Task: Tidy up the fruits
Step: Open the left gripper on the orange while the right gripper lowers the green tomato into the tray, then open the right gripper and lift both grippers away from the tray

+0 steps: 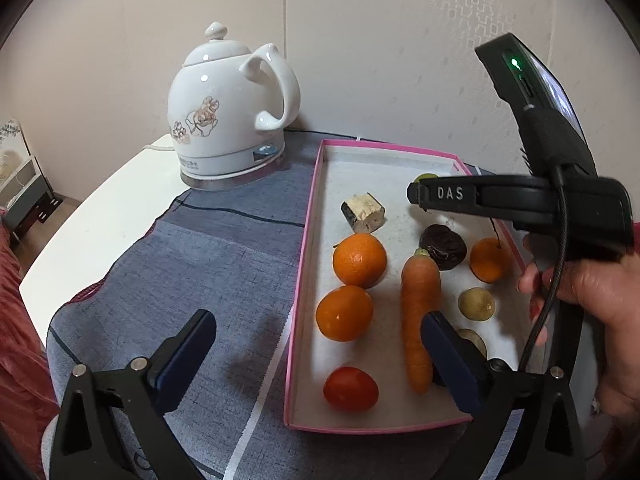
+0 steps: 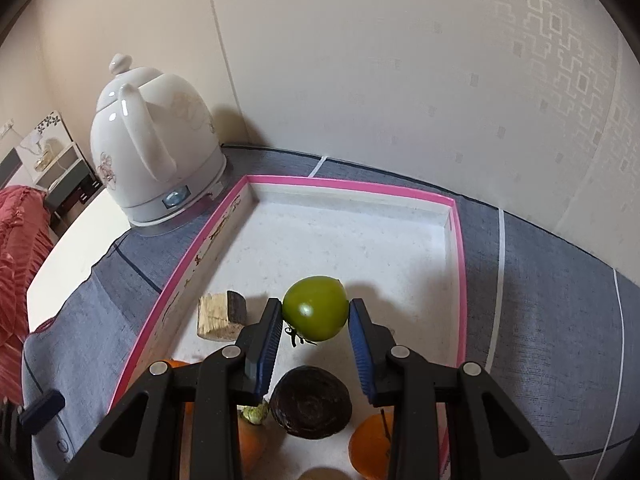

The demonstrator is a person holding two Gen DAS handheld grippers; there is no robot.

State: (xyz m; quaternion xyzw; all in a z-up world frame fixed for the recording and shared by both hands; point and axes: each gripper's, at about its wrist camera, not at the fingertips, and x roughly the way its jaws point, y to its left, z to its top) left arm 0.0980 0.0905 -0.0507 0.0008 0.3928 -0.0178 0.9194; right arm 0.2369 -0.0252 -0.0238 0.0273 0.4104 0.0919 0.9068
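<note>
Gripping a green tomato (image 2: 315, 308) in my right gripper (image 2: 314, 322), fingers pressed on both its sides, I hold it above the far part of the pink-rimmed tray (image 2: 352, 190); my left gripper (image 1: 318, 344) hangs spread wide with nothing between its fingers, over the tray's near left edge beside the carrot (image 1: 418, 316) and oranges (image 1: 359, 259).

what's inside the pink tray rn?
In the pink tray: three oranges, a carrot, a red tomato, a wood chunk, a dark round fruit, two small brownish ones. The right gripper hides most of the green tomato.
</note>
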